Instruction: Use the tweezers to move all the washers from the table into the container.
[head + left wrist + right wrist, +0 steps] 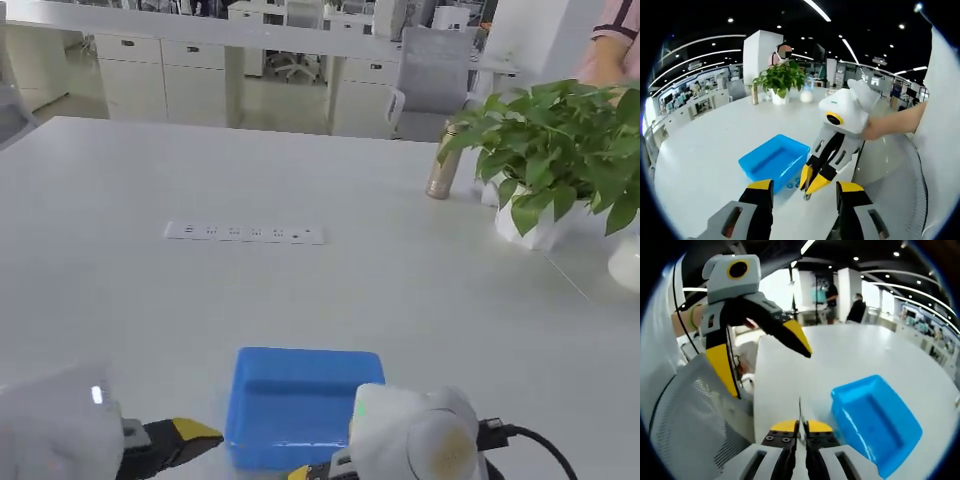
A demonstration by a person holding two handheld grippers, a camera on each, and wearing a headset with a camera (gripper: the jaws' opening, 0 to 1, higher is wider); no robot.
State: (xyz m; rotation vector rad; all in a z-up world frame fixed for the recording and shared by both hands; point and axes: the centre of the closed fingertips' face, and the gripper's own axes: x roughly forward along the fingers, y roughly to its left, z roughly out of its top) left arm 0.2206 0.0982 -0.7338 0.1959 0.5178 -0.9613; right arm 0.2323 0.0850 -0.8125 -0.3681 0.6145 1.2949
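The blue container (300, 400) sits at the near table edge, seen too in the left gripper view (771, 160) and the right gripper view (875, 422); its inside looks bare. My right gripper (801, 427) is shut on thin metal tweezers (800, 412), whose tips point at the table left of the container. From the left gripper view, that right gripper (812, 181) hovers beside the container's near corner, with a few small washers (792, 184) lying at the wall. My left gripper (805, 192) stands open and holds nothing. Its yellow fingers (796, 336) spread wide in the right gripper view.
A white power strip (243, 233) lies mid-table. At the far right stand a potted plant (555, 150), a metal bottle (441, 165) and a white vessel (627, 262). A grey chair (435, 75) and a person (608, 45) are beyond the table.
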